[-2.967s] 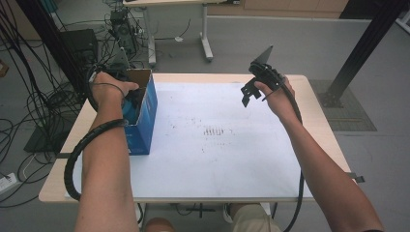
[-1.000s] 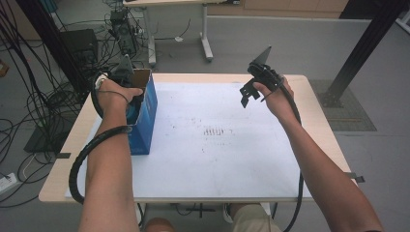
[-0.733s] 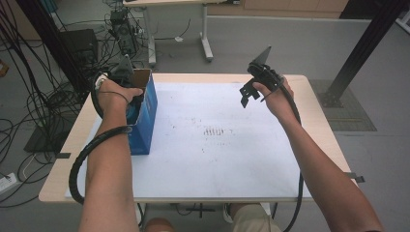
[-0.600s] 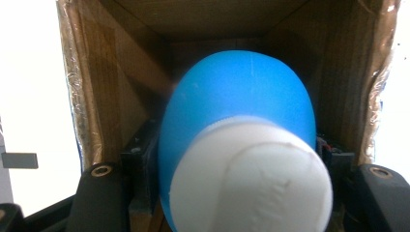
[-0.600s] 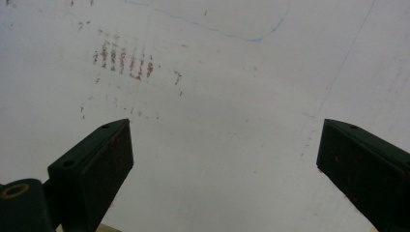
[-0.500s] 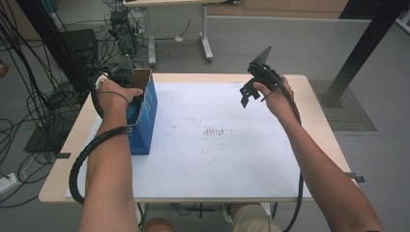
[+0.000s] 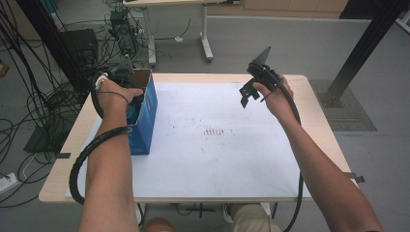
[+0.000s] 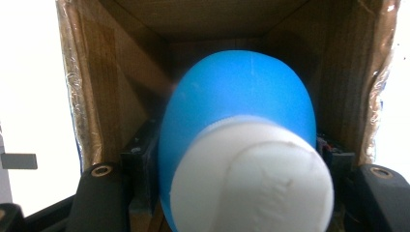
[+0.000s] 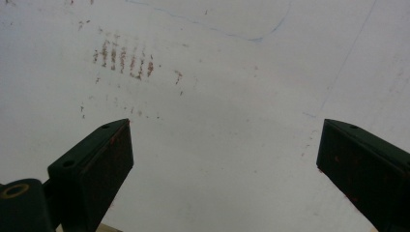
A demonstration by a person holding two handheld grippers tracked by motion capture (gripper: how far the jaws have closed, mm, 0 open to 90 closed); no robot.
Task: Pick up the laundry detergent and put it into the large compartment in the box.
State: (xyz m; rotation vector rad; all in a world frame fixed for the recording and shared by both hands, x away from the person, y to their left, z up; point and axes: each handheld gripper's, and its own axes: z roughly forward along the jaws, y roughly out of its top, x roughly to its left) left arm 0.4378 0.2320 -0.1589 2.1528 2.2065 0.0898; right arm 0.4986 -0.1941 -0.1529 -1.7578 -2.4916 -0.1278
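Observation:
A blue bottle point(image 8: 237, 96) with a white cap point(image 8: 251, 179) sits between the jaws of my left gripper point(image 8: 237, 159), which is shut on it. Bottle and jaws are down inside a cardboard box point(image 8: 111, 72) with blue outer walls point(image 7: 147, 121), standing at the table's left side. In the high view my left gripper point(image 7: 131, 99) points down into the box's far end, with the hand covering it. My right gripper point(image 7: 246, 94) hangs above the table's far right part. Its fingers point(image 9: 96, 164) are wide apart and hold nothing, over the bare white sheet.
A white sheet point(image 7: 217, 159) covers the table, with faint reddish marks point(image 7: 215, 130) near its middle. Cables point(image 7: 29, 111) and black equipment lie on the floor to the left. Another table's legs point(image 7: 205, 43) stand behind. A black post point(image 7: 360, 53) rises at the right.
Since three seconds ago my left hand has shifted slightly at the box's far end. Over the last second neither hand has moved.

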